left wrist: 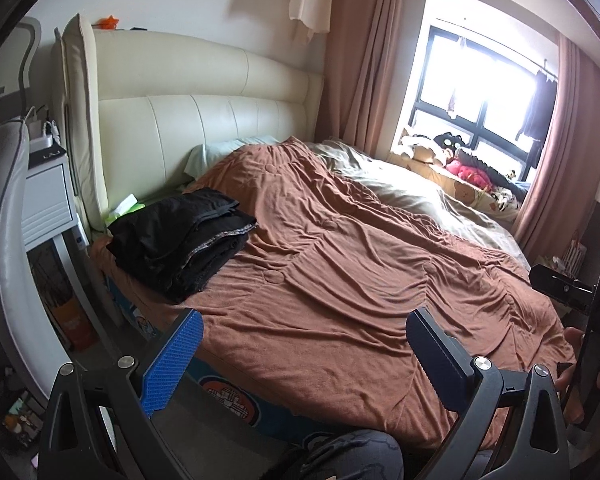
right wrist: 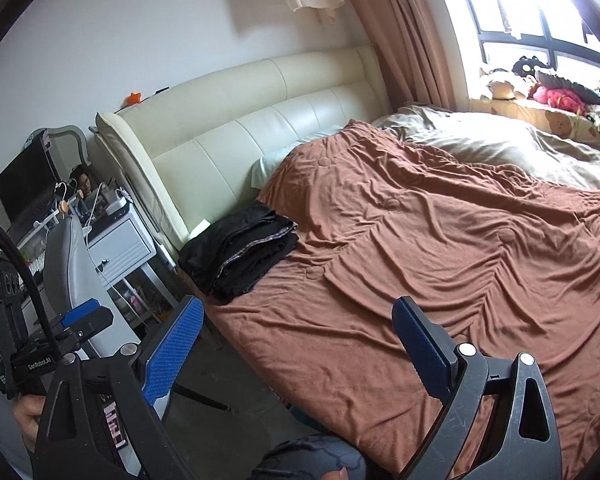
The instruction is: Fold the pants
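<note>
Folded black pants (left wrist: 180,238) lie in a stack on the brown blanket (left wrist: 360,264) near the bed's head, at its left edge. They also show in the right wrist view (right wrist: 238,254). My left gripper (left wrist: 304,340) is open and empty, held over the bed's near edge, well short of the pants. My right gripper (right wrist: 296,328) is open and empty, also above the near edge of the brown blanket (right wrist: 440,272). The left gripper shows at the left of the right wrist view (right wrist: 80,322).
A cream padded headboard (left wrist: 204,112) stands behind the bed. A white nightstand (left wrist: 46,192) with chargers stands to the left, with a grey chair back (left wrist: 4,216) beside it. A beige quilt (left wrist: 412,188) and plush toys (left wrist: 460,160) lie by the window.
</note>
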### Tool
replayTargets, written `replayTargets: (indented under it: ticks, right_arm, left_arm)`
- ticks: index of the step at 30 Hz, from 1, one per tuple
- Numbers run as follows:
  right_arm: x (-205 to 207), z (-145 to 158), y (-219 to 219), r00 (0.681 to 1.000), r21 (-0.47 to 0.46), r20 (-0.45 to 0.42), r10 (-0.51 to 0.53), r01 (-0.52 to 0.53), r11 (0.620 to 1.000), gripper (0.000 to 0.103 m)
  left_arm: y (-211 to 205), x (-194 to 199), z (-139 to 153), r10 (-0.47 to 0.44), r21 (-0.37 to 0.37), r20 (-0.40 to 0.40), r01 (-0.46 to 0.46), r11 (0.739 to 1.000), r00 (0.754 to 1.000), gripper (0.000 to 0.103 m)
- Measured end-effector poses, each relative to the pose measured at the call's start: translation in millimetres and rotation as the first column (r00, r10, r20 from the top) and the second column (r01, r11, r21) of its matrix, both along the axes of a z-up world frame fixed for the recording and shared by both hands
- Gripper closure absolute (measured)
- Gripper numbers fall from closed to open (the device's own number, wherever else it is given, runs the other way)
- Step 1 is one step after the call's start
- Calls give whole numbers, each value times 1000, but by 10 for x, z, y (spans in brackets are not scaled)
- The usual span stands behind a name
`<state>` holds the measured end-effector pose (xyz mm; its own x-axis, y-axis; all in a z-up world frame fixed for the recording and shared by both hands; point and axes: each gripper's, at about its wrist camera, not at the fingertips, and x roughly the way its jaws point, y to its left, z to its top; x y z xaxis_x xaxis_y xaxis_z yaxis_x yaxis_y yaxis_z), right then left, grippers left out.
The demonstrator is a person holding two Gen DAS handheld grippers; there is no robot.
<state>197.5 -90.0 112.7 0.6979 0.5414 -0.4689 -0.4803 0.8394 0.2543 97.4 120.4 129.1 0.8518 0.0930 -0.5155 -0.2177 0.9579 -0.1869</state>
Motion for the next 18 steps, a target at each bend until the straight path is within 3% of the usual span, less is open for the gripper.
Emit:
replayTargets:
  ticks: [10,18]
  right_arm:
    - [-709,-137,-207,998,-51,47,-44,46,998,7]
    - [-1203,-206,-294,996,-67,69,-60,65,996,7]
  left_arm:
    - [-363,-377,-266,-38,68,-11,39,997,999,1]
    - [-551,-712,-294,-34,86,39,30,996,999,1]
